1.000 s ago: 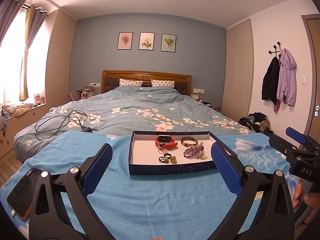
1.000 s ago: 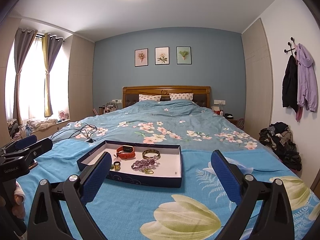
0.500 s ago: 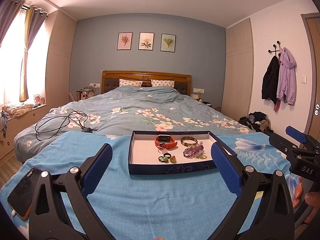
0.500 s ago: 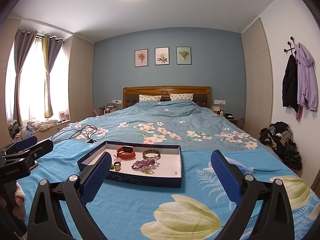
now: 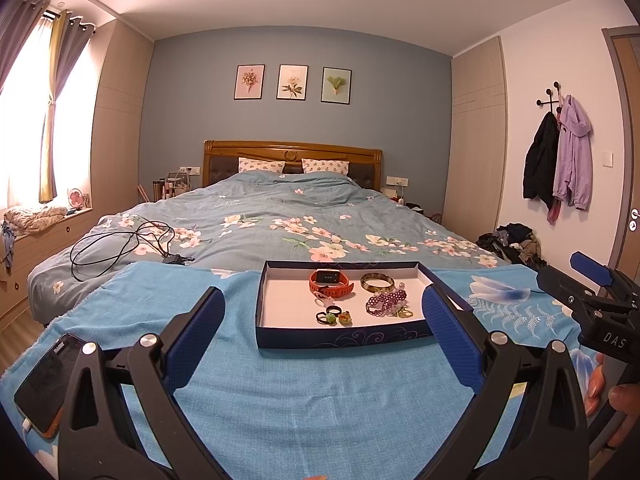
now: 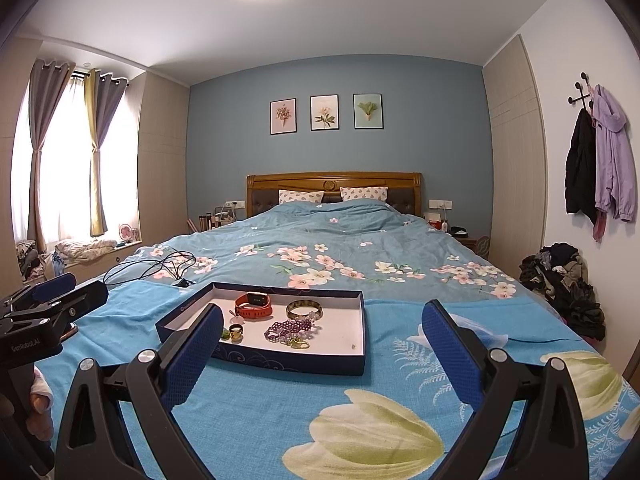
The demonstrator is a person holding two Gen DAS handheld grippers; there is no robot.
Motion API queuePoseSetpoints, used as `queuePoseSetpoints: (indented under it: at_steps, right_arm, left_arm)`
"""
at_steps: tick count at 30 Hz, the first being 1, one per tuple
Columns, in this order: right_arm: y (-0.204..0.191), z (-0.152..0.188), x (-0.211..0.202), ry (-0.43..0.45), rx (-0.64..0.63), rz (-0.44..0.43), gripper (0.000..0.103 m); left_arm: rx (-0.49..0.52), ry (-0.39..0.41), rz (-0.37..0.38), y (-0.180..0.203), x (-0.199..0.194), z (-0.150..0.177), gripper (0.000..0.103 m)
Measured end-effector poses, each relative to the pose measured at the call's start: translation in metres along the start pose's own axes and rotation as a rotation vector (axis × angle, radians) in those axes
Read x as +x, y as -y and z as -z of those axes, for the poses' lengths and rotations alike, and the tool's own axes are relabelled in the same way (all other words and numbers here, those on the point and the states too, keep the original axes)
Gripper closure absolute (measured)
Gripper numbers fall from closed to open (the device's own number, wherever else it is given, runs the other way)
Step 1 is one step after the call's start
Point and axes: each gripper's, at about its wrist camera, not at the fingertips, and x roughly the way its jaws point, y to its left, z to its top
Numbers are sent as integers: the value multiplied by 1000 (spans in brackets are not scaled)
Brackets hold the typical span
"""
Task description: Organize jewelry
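Spread over the foot of the bed (image 5: 280, 216) was a blue cloth (image 5: 320, 392), and everything the task concerned sat on it. At the far left a phone (image 5: 40, 384) lay at the cloth's edge, with a tangle of cable (image 5: 120, 248) further up the quilt. The left gripper (image 5: 322, 336) hung above the cloth with its jaws spread wide and nothing between them. Just beyond it stood a shallow dark-blue tray (image 5: 340, 340) with a white floor, and all the jewelry lay inside: an orange watch (image 5: 331, 283) toward the back, a few small rings (image 5: 334, 316) in front of it, a brown bangle (image 5: 377, 282) to the right of the watch, and a heap of purple beads (image 5: 386, 302) nearer the front (a small green-yellow ring seemed to rest against the beads, though it was too small to be sure). The right gripper (image 6: 322, 344) also stood wide open and held nothing, aimed at the tray's right half.

The pieces sat bunched in the tray's middle and right. That would fit a tray waiting to be sorted, or pieces already gathered in; the pictures did not settle which. Any pickup would call for a narrow, careful pinch, since the rings were tiny and the beads would likely sag.
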Motion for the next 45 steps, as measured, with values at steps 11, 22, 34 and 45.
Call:
queuePoseSetpoints:
  at_steps: [11, 22, 34, 45]
  right_arm:
    - [-3, 1, 2, -4, 0, -3, 7]
    - [-4, 1, 3, -9, 3, -2, 7]
    - [-7, 1, 2, -10, 4, -5, 7]
    - [-8, 0, 3, -13, 4, -7, 7]
  left_arm:
    - [-5, -3, 0, -2, -1, 2, 6]
    - [-2, -5, 0, -2, 0, 0, 6]
    - [-3, -8, 2, -1, 0, 0, 6]
    - [-4, -10, 1, -1, 0, 0, 6]
